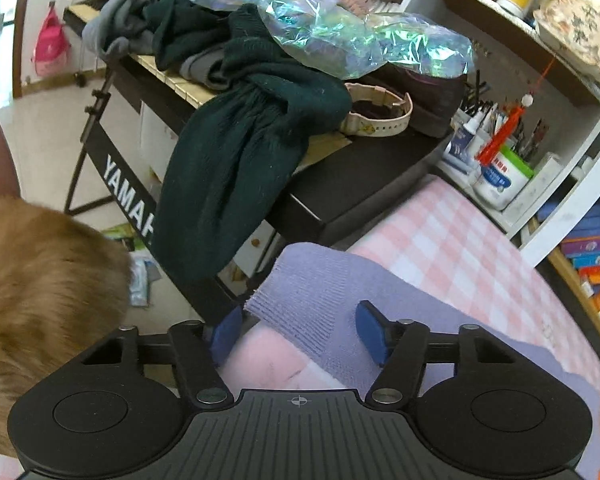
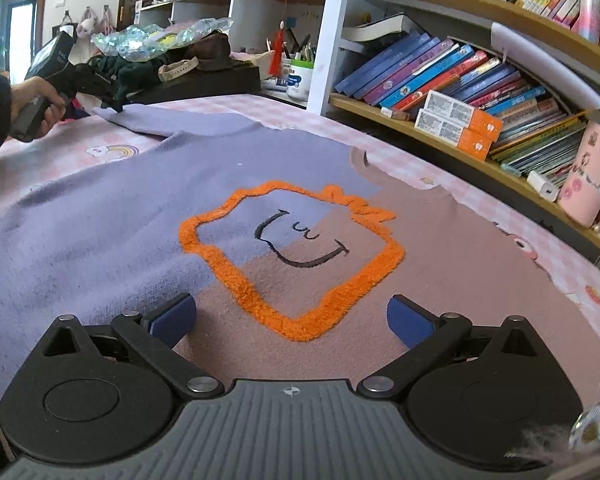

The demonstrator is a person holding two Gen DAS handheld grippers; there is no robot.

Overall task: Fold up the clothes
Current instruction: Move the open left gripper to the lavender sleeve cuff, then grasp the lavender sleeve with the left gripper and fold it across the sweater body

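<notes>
A lilac and dusty-pink sweater (image 2: 100, 220) with an orange toast-shaped face (image 2: 292, 256) lies flat, front up, on a pink checked cover (image 1: 460, 240). Its lilac sleeve (image 1: 340, 280) reaches toward the far corner. My left gripper (image 1: 300, 332) is low over the ribbed cuff (image 1: 284, 312), which lies between its blue pads (image 1: 374, 332); a gap shows and I see no squeeze. From the right wrist view, a hand (image 2: 40, 96) holds that left gripper (image 2: 114, 104) at the sleeve's end. My right gripper (image 2: 292, 320) hovers open over the sweater's lower front, holding nothing.
A black keyboard (image 1: 360, 184) stands just past the cover's corner, piled with a dark green garment (image 1: 240, 152) and a crinkly iridescent bag (image 1: 340, 28). A tan furry mass (image 1: 40, 280) is at the left. Bookshelves (image 2: 460, 80) line the right side.
</notes>
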